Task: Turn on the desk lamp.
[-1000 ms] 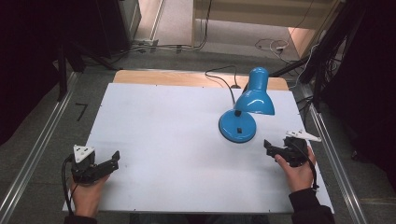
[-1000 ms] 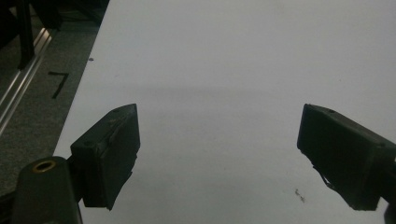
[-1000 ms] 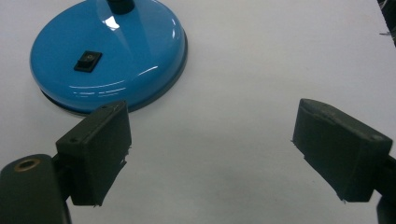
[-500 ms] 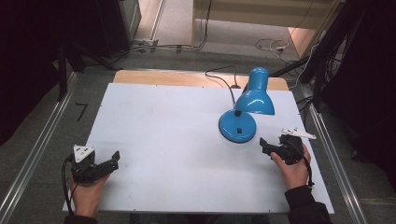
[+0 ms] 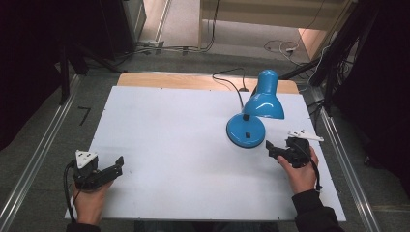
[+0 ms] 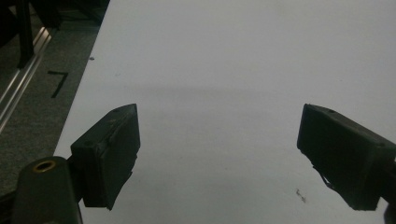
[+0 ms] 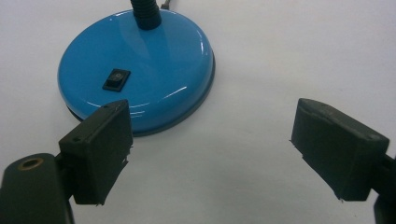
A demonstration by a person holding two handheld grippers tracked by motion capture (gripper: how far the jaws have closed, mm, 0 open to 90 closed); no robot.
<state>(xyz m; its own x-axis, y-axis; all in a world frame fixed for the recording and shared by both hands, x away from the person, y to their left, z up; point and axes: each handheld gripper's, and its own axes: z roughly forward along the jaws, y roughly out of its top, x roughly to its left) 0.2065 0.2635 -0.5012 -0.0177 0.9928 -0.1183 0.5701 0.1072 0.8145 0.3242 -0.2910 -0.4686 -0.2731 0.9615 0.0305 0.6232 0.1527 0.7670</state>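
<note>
Lamp first, from the high view: it is a blue desk lamp standing on the right half of the white table, its round base flat on the surface, a short black gooseneck rising to a glossy shade that leans toward the far edge. Its black cord runs off the back of the table. Your right gripper sits just beside the base on its near right, jaws spread and pointing at it, not touching. Your left gripper rests well apart at the near left corner, jaws also apart, with bare table ahead of it.

Through the left gripper view you see both jaws wide over plain white surface, nothing between them.

Through the right gripper view the jaws stand wide and empty, and the base lies just beyond the left jaw, with a small black rocker switch on its top and the gooseneck rising from its far side.

Expect the base to be the heavy part and the enamel to be slick; its low domed rim gives your pads little to bite, so it would more likely slide than lift. The neck looks the surest hold, ribbed and narrow, though it will probably flex. The shade is likely thin metal, easy to dent or swing. Mind the cord dragging behind.
</note>
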